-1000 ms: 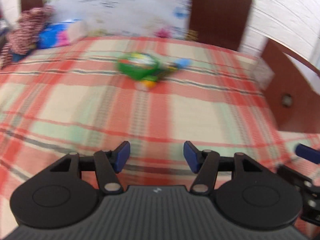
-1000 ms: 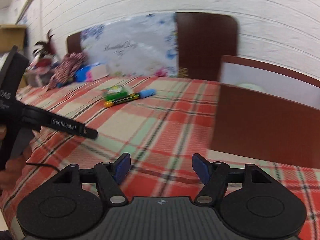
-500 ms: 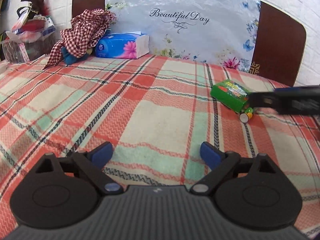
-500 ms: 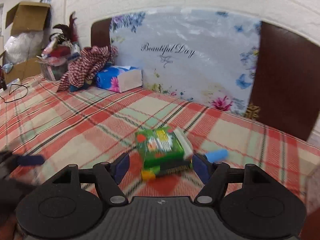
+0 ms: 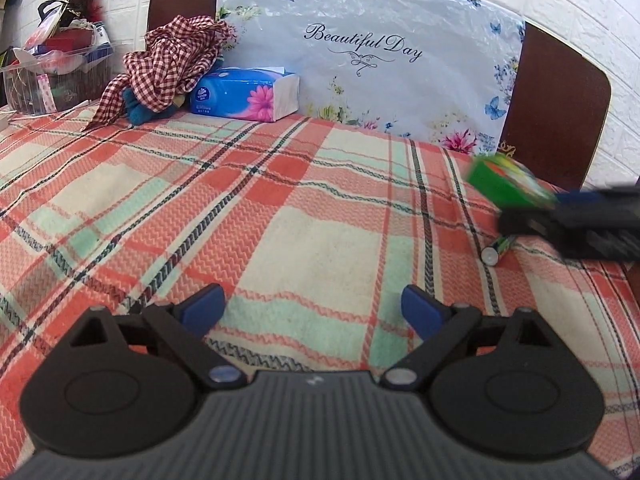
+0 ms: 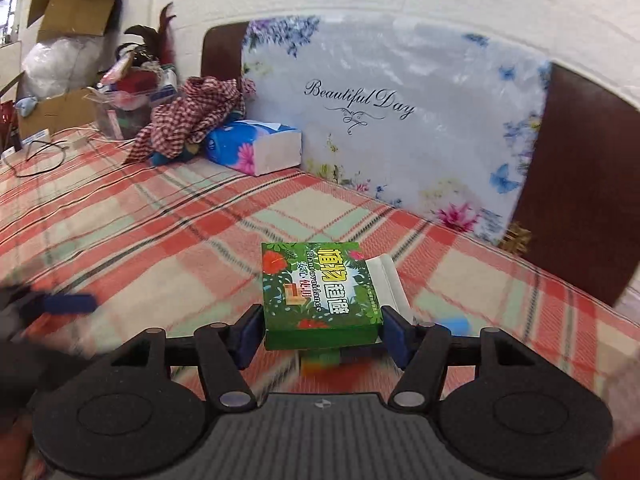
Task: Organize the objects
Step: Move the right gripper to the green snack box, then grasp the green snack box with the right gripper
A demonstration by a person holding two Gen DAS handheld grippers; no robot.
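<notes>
Here the right gripper [image 6: 322, 334] is clamped on the green box [image 6: 320, 292], both pads touching its sides, the box held above the plaid blanket [image 6: 160, 236]. The left gripper [image 5: 312, 312] is spread apart, holding nothing. The pick-up step seems in hand; next, I think, the box must be carried somewhere. Farther back lies a tissue pack [image 5: 244, 96].

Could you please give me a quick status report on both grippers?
Left hand-held gripper open, empty over plaid blanket. Right hand-held gripper clamping green cardboard box. Coloured markers underneath.
</notes>
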